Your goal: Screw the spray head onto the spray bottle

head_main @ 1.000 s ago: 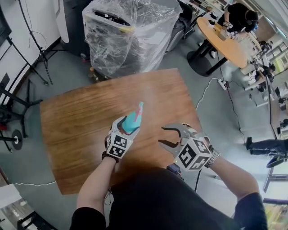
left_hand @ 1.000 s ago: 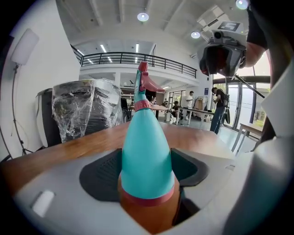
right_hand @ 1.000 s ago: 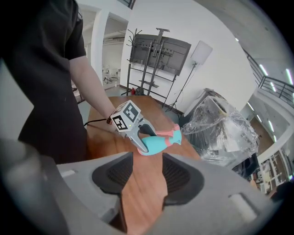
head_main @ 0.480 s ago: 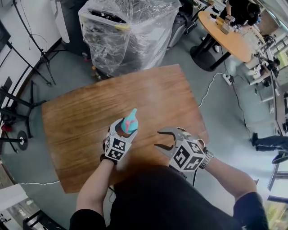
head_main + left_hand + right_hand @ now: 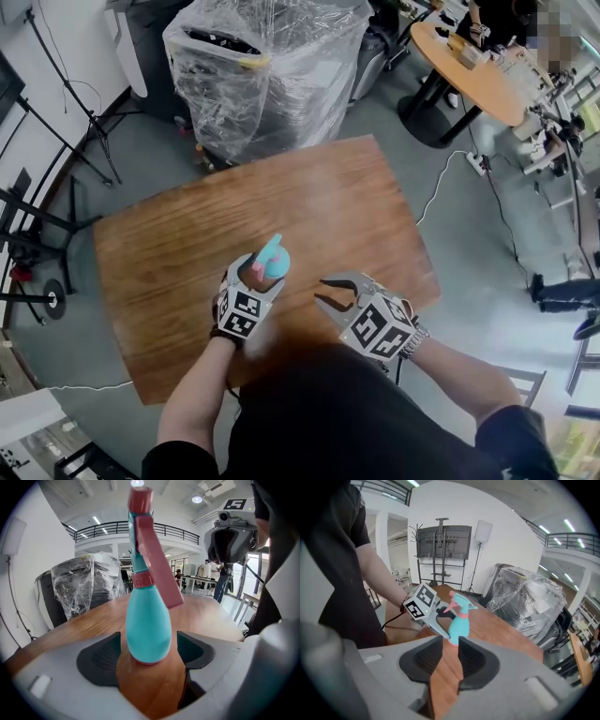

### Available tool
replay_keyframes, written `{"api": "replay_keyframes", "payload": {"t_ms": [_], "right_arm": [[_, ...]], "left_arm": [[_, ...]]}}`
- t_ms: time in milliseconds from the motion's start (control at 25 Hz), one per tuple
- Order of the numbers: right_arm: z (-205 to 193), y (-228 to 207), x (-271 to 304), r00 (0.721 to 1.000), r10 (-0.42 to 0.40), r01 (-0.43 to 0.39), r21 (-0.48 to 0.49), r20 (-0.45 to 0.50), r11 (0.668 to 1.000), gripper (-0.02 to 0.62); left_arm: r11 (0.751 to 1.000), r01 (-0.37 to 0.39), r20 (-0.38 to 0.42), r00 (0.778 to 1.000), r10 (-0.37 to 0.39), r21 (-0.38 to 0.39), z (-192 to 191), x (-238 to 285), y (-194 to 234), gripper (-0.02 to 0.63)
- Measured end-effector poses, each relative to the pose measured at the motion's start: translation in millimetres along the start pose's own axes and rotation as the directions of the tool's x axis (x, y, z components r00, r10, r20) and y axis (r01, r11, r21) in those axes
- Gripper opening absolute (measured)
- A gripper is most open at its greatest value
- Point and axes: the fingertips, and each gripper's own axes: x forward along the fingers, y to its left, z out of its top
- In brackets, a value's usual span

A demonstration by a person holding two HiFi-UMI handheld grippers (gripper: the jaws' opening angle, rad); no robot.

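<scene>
A teal spray bottle (image 5: 147, 625) stands on the wooden desk (image 5: 169, 244), its pink spray head (image 5: 154, 559) seated on the neck. The left gripper (image 5: 261, 274) brackets the bottle's lower body; its fingers (image 5: 101, 656) have just been opening, and a small gap shows on each side. The right gripper (image 5: 324, 291) hovers just beside it, over the desk. Its fingers (image 5: 424, 660) have just been closing to a narrow slit with nothing between them

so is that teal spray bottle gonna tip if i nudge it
Probably tippy: the spray bottle is tall with a small base and carries the pink spray head up top. Its smooth, rounded body may slip when gripped. Looks plastic, so likely light.
</scene>
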Motion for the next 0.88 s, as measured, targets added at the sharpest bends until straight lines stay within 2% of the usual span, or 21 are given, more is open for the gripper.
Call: {"api": "replay_keyframes", "payload": {"t_ms": [80,160,280,360,600,880], "right_arm": [[9,-5,-2,0.998,-0.042,0.040,0.041,0.050,0.998,0.004],[20,-7,-3,0.991,-0.067,0.055,0.105,0.116,0.993,-0.008],[37,-8,0,0.976,-0.085,0.045,0.194,0.202,0.980,-0.008],[47,-5,6,0.966,-0.091,0.031,0.241,0.243,0.970,-0.008],[50,10,22,0.954,-0.124,0.037,0.304,0.273,0.952,-0.008],[47,13,20,0.950,-0.158,0.067,0.322,0.269,0.944,-0.008]], "left_arm": [[0.998,-0.028,-0.002,1.000,0.028,-0.053,-9,-21,2,0.402],[0.990,-0.066,0.016,0.998,0.069,-0.127,-14,-55,3,0.373],[0.982,-0.103,0.057,0.992,0.113,-0.160,-1,-102,0,0.181],[0.982,-0.103,0.095,0.988,0.119,-0.157,19,-119,-3,0.015],[0.980,0.004,0.196,0.980,0.035,-0.199,75,-127,-24,0.009],[0.990,0.015,0.186,0.982,0.012,-0.140,83,-123,-29,0.010]]}}
